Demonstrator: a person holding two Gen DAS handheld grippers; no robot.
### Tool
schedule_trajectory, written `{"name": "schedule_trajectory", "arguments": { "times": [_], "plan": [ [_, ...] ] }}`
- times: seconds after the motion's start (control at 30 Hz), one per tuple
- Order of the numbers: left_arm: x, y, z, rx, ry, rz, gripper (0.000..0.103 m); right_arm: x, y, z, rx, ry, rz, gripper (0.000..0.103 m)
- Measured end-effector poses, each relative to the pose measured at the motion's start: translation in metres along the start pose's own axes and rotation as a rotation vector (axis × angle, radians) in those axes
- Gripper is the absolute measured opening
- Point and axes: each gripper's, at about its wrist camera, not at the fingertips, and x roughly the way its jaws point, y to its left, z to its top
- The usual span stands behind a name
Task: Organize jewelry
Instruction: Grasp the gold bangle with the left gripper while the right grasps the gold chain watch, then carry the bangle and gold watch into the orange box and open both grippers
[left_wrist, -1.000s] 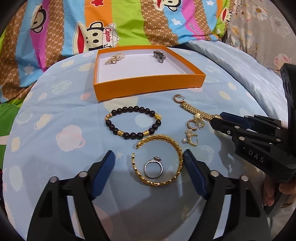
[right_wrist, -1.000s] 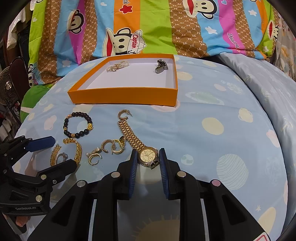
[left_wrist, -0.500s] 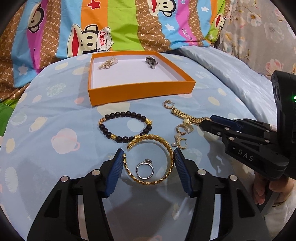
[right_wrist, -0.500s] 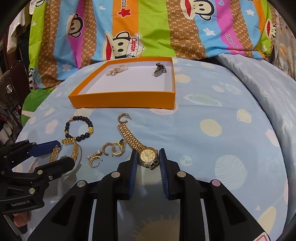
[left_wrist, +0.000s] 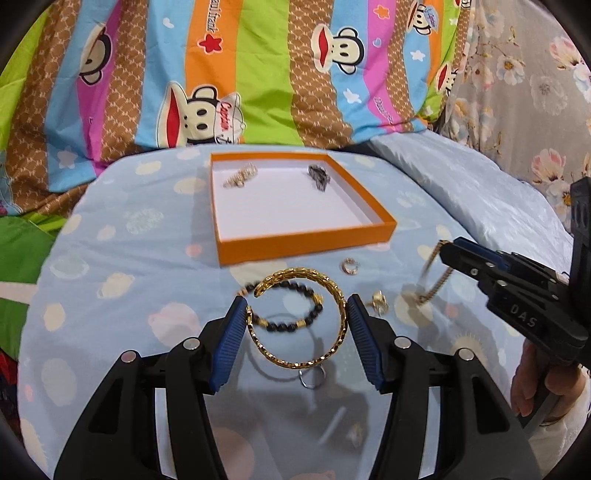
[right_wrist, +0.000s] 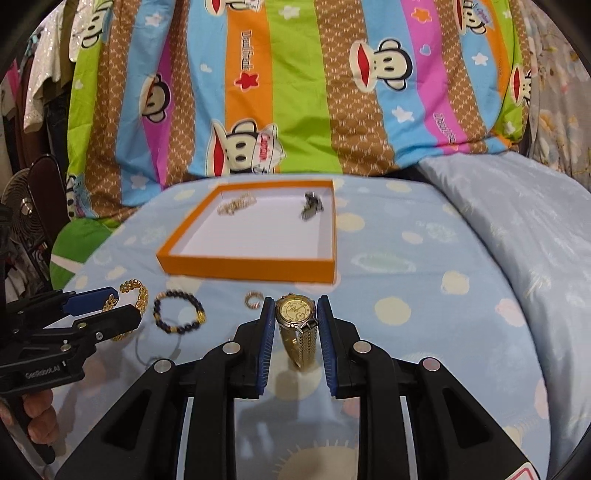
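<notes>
Left gripper (left_wrist: 297, 314) clamped on gold bangle (left_wrist: 299, 317), lifted above the black bead bracelet (left_wrist: 291, 310) on the blue sheet. Right gripper (right_wrist: 295, 325) pinching gold watch (right_wrist: 296, 314), short of the orange tray (right_wrist: 251, 267).

Bright even indoor light, soft shadows, motion blur, fisheye-warped dark corners

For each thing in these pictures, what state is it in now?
Left gripper: shut on the gold bangle, lifted.
Right gripper: shut on the watch, strap hanging down.
Orange box: open, two pieces inside at the far end.
Bead bracelet: lying flat on the sheet.
Silver ring: lying on the sheet.
Small gold hoop: loose on the sheet.
</notes>
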Motion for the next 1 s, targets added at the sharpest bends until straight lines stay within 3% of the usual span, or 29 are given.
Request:
{"name": "schedule_trajectory", "arguments": {
  "times": [0.2,0.37,0.47,0.6,0.77,1.0],
  "plan": [
    [-0.003,0.009,0.046,0.013,-0.043,0.010,0.054,0.001,-0.002,0.050,0.004,-0.042,0.032,0.022],
    [0.024,0.014,0.094,0.022,-0.066,0.040,0.054,0.045,-0.008,0.097,0.086,-0.003,0.086,0.022],
    [0.050,0.019,0.116,0.016,-0.056,0.054,0.054,0.079,-0.008,0.116,0.111,0.020,0.073,0.022],
    [0.097,0.026,0.133,-0.012,-0.015,0.065,0.054,0.123,-0.011,0.120,0.136,0.065,0.047,0.022],
    [0.144,0.037,0.127,-0.026,0.059,0.093,0.054,0.161,-0.014,0.104,0.137,0.141,0.020,0.022],
    [0.162,0.047,0.112,-0.012,0.093,0.115,0.055,0.181,-0.017,0.086,0.115,0.218,0.004,0.022]
  ]
}}
